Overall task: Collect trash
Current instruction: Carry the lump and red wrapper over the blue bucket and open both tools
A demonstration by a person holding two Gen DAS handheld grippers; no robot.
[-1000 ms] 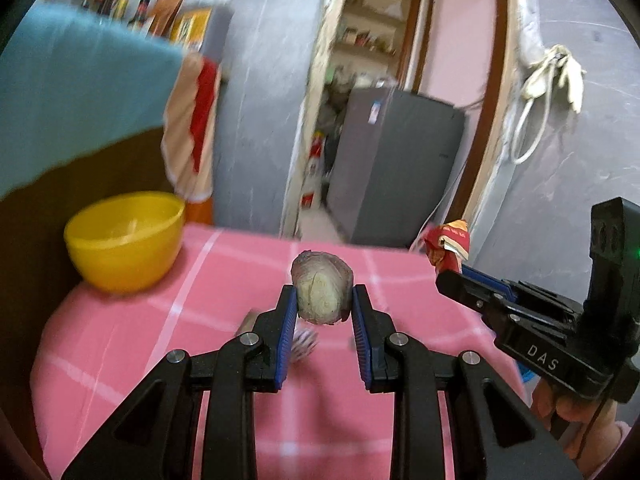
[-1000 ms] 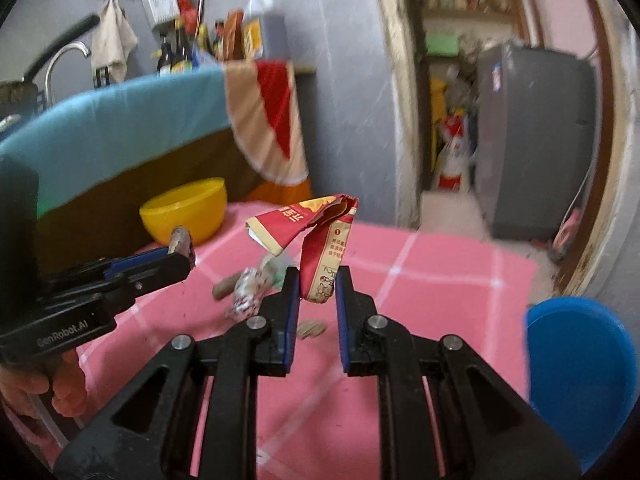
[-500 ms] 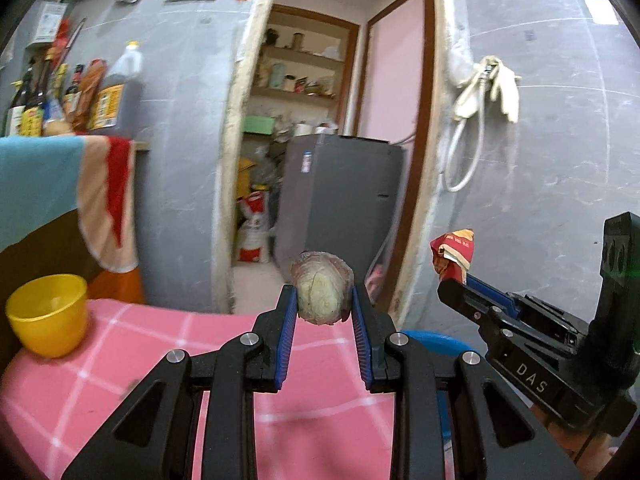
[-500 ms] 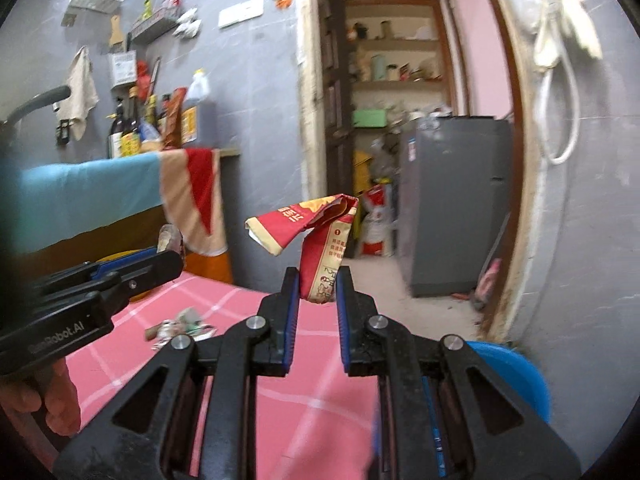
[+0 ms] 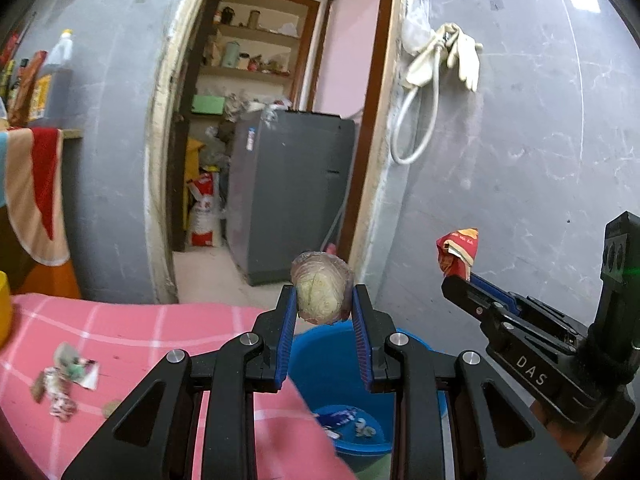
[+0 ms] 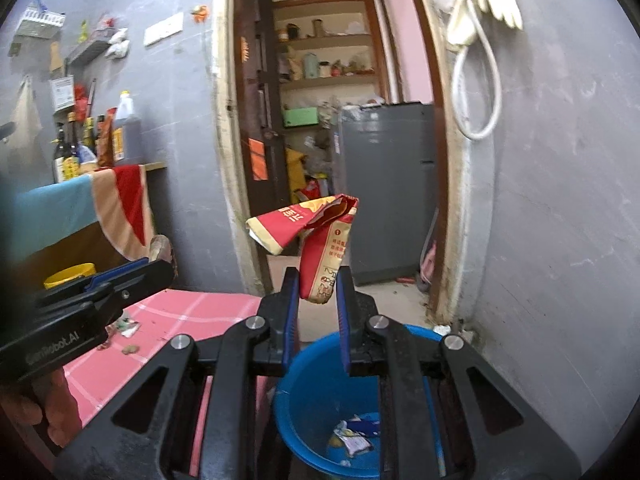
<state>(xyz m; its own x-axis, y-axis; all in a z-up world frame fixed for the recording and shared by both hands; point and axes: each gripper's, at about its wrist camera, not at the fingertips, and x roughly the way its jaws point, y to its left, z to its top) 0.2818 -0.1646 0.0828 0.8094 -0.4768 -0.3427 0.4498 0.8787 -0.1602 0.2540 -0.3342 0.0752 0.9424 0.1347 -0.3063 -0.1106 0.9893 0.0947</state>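
Grey walls and an open doorway stand behind my pink checked table [image 5: 120, 332]. My left gripper [image 5: 323, 312] is clamped on a pale round peel scrap [image 5: 321, 293], with no clear long axis. My right gripper [image 6: 318, 292] pinches a red wrapper [image 6: 316, 240], standing upright, its top folded over to the left. Both hang above the blue bucket [image 6: 316, 364] beside the table's edge. Some trash already lies inside; I judge the drop is next, and scraps [image 5: 64, 380] remain on the table's left side
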